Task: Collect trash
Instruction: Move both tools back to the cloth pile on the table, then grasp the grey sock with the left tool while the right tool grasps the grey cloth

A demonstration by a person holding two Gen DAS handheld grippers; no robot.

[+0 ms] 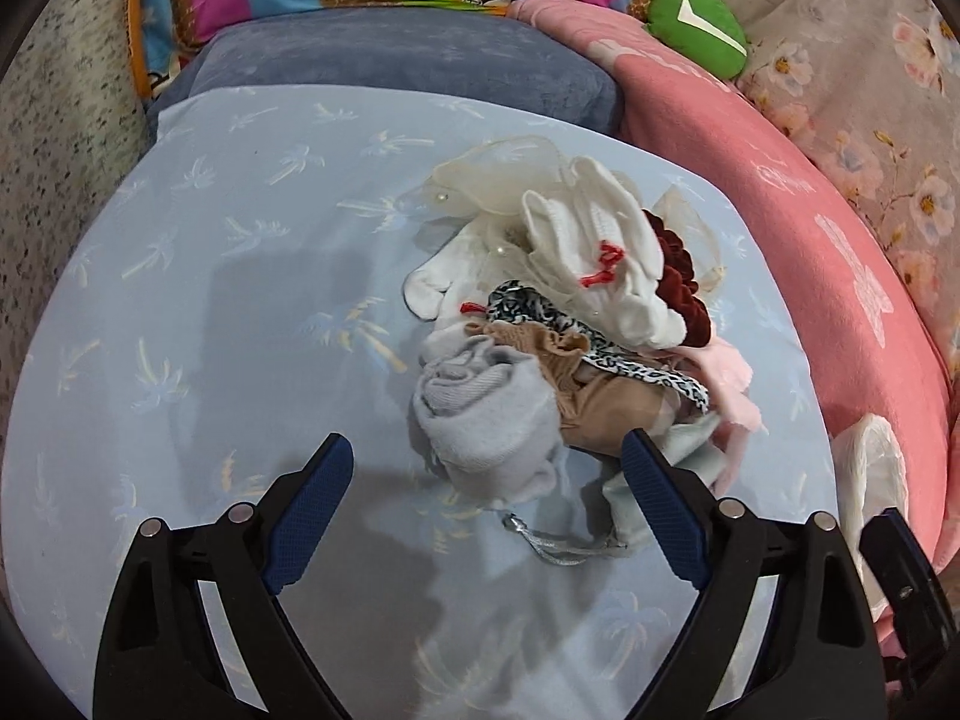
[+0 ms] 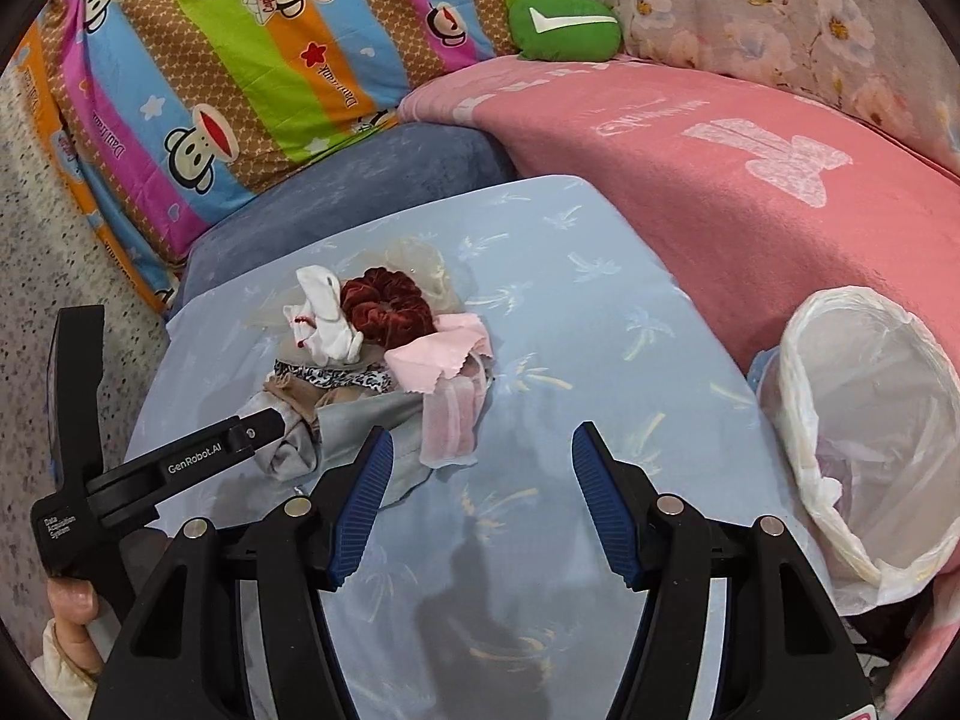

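A pile of cloth scraps [image 1: 558,324] lies on the surface [image 1: 210,276]. The bag-lined bin [image 2: 876,420] stands at the surface's right edge, well apart from the pile. A cushion [image 1: 390,60] lies behind the surface, a blanket [image 2: 720,168] to its right.

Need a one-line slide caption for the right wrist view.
Open right tool hovers over the blue sheet, between the fabric scrap pile and the lined bin.

A home bedroom, cartoon-monkey striped pillow [image 2: 228,78] at upper left, pink blanket [image 2: 720,180] at right, floral bedding [image 2: 780,12] upper right, palm-print blue sheet [image 1: 210,276] centre
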